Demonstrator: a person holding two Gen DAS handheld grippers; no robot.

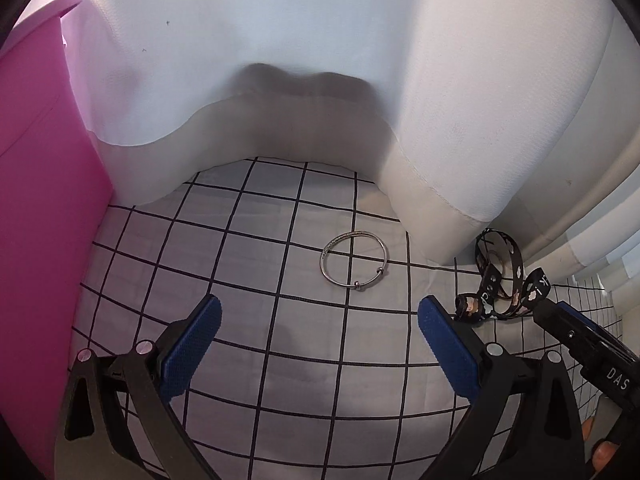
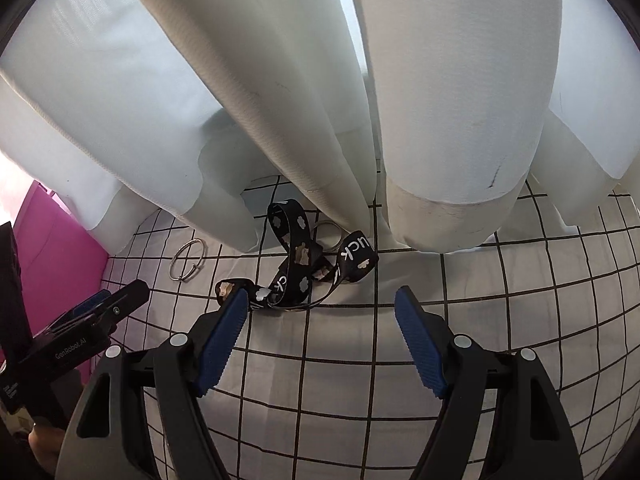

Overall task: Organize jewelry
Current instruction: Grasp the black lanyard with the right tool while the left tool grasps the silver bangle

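**Inspector A:** Left tool (image 1: 320, 320): jaws stand wide, nothing between the blue pads (image 1: 192, 344). It points down at the grid-patterned cloth (image 1: 280, 360). What the cloth covers I cannot tell.

**Inspector B:** Position of the silver bangle (image 1: 354, 260)?

**Inspector A:** Flat on the cloth, ahead of the left tool and slightly toward its right finger, well clear of both pads. No contact.

**Inspector B:** Right tool (image 2: 320, 312)?

**Inspector A:** Also wide, pads empty. The black printed strap (image 2: 304, 264) lies in a loose tangle on the cloth just ahead of it. One end of the strap sits at the tip of the left-side pad (image 2: 224, 336); whether it touches I cannot tell. A metal ring (image 2: 334, 232) shows behind the strap's loops, at the foot of the white curtain (image 2: 280, 80).

**Inspector B:** Relation between the two items?

**Inspector A:** Apart. From the right wrist view the bangle lies left of the strap, near the curtain hem. A pink panel (image 1: 40, 200) stands at the far left edge of the cloth.
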